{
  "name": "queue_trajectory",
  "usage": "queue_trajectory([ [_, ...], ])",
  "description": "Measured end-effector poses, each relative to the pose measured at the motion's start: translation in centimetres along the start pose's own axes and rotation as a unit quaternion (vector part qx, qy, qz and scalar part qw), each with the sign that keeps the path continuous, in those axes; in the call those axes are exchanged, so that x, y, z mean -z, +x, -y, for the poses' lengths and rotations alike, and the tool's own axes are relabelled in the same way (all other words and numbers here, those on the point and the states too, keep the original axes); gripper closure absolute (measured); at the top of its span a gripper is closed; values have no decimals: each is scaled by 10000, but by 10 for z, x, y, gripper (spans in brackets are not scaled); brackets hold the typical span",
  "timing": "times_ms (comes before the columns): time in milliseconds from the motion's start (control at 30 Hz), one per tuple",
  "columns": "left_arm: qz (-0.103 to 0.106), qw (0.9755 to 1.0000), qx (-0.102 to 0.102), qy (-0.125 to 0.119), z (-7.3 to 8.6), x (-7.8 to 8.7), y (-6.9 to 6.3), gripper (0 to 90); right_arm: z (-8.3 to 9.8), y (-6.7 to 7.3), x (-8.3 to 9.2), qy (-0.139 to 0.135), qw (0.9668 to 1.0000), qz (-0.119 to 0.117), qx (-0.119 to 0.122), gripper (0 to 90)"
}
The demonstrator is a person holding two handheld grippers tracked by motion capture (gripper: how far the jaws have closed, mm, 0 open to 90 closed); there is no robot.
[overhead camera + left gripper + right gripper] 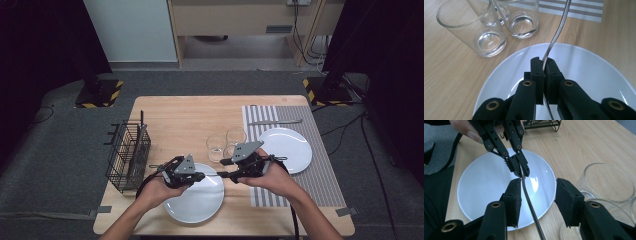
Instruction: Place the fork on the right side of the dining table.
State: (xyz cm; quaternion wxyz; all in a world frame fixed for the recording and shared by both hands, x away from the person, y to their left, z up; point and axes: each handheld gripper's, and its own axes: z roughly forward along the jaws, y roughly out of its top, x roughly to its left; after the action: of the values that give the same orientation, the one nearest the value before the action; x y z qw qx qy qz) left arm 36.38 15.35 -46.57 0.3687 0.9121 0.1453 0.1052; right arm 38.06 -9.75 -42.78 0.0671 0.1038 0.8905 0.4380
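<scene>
Wooden table – left tongs clamp a utensil handle; right tongs gape around it, untouching

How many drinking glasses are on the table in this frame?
3, clustered mid-table between the two white plates: one glass at left, one glass behind it beside the striped mat, and a third glass partly hidden behind the right gripper.

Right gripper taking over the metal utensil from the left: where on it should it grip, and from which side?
Grip the bare handle shaft of the utensil, just behind the left gripper, which is shut on its end. The shaft is thin and gently curved, running lengthwise between the open pads of the right gripper above the near plate. Come from the handle's free end, probably closing across its narrow width.
</scene>
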Motion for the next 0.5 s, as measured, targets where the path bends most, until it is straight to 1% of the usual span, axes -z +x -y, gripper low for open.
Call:
queue_trajectory([
  [200, -15, 9999, -93, 97, -3, -1, -1, 870, 2, 1, -3, 145, 9998, -26, 100, 590],
  [500, -42, 9996, -204, 197, -8, -3, -3, 870, 7, 3, -7, 258, 9995, -55, 148, 609],
])
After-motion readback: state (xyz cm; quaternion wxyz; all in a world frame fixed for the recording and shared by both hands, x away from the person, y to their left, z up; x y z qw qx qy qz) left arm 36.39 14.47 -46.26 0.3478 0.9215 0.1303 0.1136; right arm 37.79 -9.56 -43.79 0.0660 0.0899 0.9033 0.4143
